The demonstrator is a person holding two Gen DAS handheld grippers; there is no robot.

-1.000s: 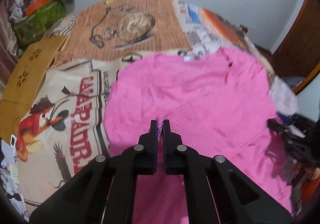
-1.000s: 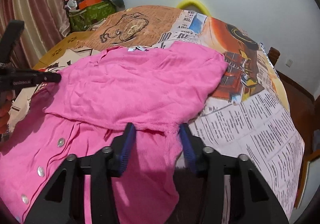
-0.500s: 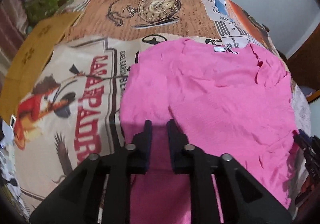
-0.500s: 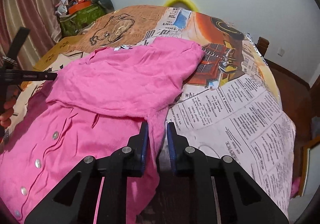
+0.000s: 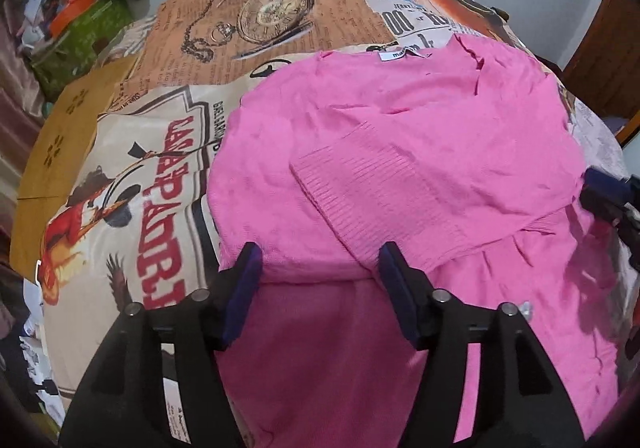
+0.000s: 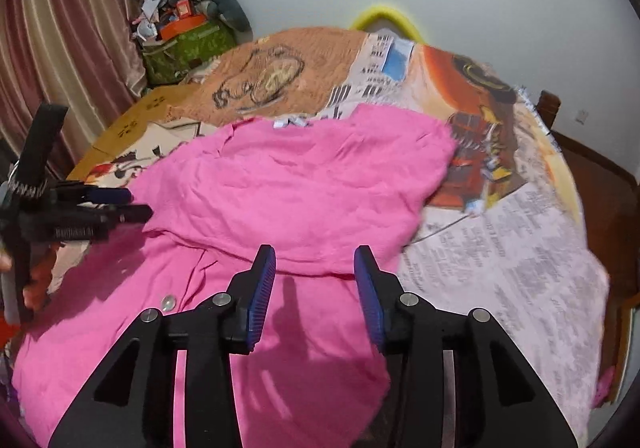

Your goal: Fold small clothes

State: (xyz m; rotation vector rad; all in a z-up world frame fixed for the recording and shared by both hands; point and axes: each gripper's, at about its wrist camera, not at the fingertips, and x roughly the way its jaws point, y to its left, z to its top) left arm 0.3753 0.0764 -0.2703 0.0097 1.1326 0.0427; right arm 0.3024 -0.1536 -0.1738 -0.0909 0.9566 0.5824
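2 tongs, left (image 5: 320, 268) and right (image 6: 315, 272), gape wide and empty above the pink cardigan (image 5: 400, 136).

I see a printed tablecloth (image 5: 280, 28) with a pocket-watch picture (image 5: 272, 14), a green box (image 6: 188, 48) and striped curtains (image 6: 60, 48).

The white neck label (image 5: 394, 55) of the pink cardigan (image 5: 400, 152) carries dark lettering, too small to read beyond a few letters. On the printed cloth (image 5: 168, 176) beside the cardigan, big red letters stand upside down and unclear. Beyond the label, large digits "00" (image 5: 398, 22) show in a newspaper print.
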